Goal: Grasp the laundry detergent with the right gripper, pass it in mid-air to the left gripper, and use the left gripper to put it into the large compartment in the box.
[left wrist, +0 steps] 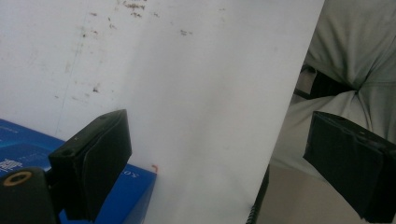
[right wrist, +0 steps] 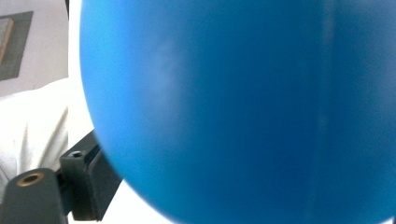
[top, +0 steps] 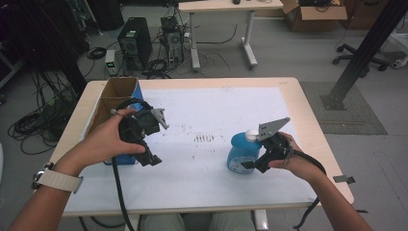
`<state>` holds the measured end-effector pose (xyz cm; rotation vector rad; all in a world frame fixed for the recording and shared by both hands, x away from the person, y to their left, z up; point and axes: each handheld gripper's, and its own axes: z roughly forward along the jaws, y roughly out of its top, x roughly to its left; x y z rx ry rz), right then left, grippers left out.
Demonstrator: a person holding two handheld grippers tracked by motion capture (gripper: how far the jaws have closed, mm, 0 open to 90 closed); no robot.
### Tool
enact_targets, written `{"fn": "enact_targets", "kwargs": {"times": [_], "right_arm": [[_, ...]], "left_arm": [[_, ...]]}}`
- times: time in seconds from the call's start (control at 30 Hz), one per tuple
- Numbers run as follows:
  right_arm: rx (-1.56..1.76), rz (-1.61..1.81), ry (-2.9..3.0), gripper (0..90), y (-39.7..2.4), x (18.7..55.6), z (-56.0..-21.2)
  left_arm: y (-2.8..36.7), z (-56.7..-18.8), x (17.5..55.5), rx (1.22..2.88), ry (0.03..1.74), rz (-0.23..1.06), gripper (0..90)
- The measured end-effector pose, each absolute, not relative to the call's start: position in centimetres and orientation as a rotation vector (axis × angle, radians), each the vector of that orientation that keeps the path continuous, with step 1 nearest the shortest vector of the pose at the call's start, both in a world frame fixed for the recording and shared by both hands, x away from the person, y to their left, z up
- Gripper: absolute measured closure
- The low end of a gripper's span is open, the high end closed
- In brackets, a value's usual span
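A blue bottle (top: pixel 239 155) with a white cap stands upright on the white table cover (top: pixel 211 115), its rounded body lying between the jaws of the right gripper (top: pixel 251 165), which flank it low on its side; whether the pads press on it cannot be told. The left gripper (top: pixel 153 159) hangs well apart from the bottle, jaws wide and empty, just beside a blue box (left wrist: pixel 28 151) below its near jaw.

— What are you wearing and carrying?
— You wear a cream woven watch strap (top: pixel 57 180) on your left wrist and pale grey trousers (left wrist: pixel 355 51). Each matte black two-jaw gripper, left (top: pixel 151 158) and right (top: pixel 247 165), carries a grey three-cornered plate and trails a black cable.
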<state>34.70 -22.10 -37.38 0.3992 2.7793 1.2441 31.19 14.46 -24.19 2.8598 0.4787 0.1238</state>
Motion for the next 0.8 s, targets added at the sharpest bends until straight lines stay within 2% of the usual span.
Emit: {"fn": "enact_targets", "kwargs": {"times": [0.3, 0.5, 0.8], "right_arm": [[0.395, 1.262, 2.774, 16.0, -22.05, 34.68, -37.50], [0.387, 1.269, 2.766, 22.8, -22.22, 34.65, -37.48], [0.377, 1.271, 2.765, 27.6, -22.23, 34.66, -37.48]], "left_arm": [[14.51, -24.20, 31.10, 2.858, 0.479, 0.126, 7.7], [14.53, -24.25, 31.09, 2.858, 0.481, 0.124, 7.7], [14.50, -24.26, 31.07, 2.859, 0.480, 0.126, 7.7]]}}
